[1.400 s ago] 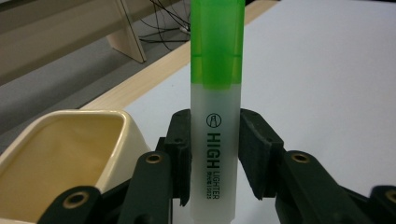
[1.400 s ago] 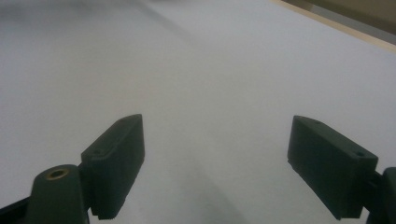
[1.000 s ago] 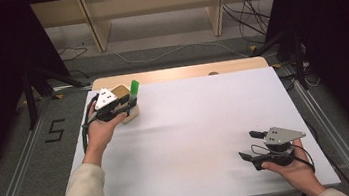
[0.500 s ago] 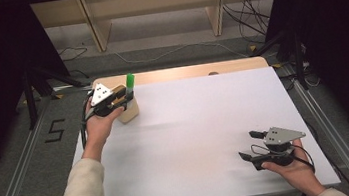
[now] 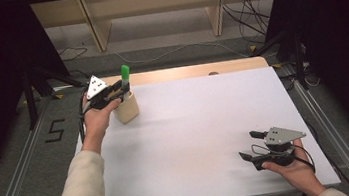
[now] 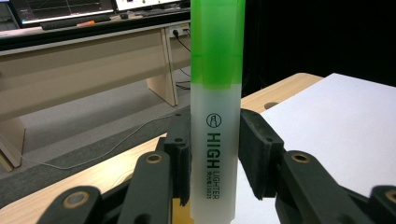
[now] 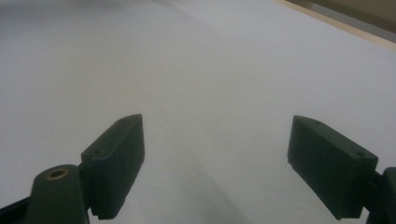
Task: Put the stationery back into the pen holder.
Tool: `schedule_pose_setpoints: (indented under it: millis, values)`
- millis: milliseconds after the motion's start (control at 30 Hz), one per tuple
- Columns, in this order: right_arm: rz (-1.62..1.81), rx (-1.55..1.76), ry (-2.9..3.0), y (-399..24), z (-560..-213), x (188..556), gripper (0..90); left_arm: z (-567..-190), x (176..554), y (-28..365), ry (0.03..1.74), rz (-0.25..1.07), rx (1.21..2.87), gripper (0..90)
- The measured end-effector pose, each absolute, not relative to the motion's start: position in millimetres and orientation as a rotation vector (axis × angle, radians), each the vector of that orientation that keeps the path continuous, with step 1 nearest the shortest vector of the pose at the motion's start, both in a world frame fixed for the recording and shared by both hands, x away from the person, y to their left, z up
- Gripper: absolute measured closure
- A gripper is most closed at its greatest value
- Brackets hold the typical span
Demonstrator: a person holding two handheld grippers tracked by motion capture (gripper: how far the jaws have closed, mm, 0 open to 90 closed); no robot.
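A highlighter point(image 6: 215, 116) with a green cap and a whitish barrel stands upright between the pads of my left gripper point(image 6: 215, 161), which is shut on its barrel. In the high view the left gripper point(image 5: 122, 90) holds the highlighter point(image 5: 125, 76) at the far left of the table, just above a small beige cup point(image 5: 127, 108); whether its lower end is inside the cup I cannot tell. My right gripper point(image 5: 250, 145) rests low near the front right of the white table point(image 5: 206, 124), jaws wide open. Nothing lies between the right gripper's point(image 7: 215, 168) pads.
A strip of bare wood point(image 5: 194, 71) runs along the table's far edge. Beyond it stand wooden desk legs point(image 5: 93, 30) and cables on the floor. Metal rails point(image 5: 15, 193) flank the table on both sides.
My left hand has carried the highlighter a little toward the far edge and upward. The cup now stands clear in front of the hand. The right gripper has stayed put.
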State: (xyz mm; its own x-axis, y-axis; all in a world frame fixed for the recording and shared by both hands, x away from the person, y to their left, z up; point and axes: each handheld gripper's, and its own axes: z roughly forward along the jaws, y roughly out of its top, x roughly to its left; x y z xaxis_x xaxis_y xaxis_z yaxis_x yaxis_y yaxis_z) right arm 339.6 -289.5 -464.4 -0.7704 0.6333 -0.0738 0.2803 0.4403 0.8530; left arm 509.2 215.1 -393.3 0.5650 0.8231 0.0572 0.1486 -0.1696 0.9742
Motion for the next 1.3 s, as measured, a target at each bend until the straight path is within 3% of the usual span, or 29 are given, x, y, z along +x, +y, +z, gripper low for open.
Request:
schedule_pose_setpoints:
  millis: [1300]
  values:
    - [1.259, 0.775, 2.311, -291, -464, 338, 19.6, -418, 526, 224, 0.911, 0.751, 1.697, 65.9]
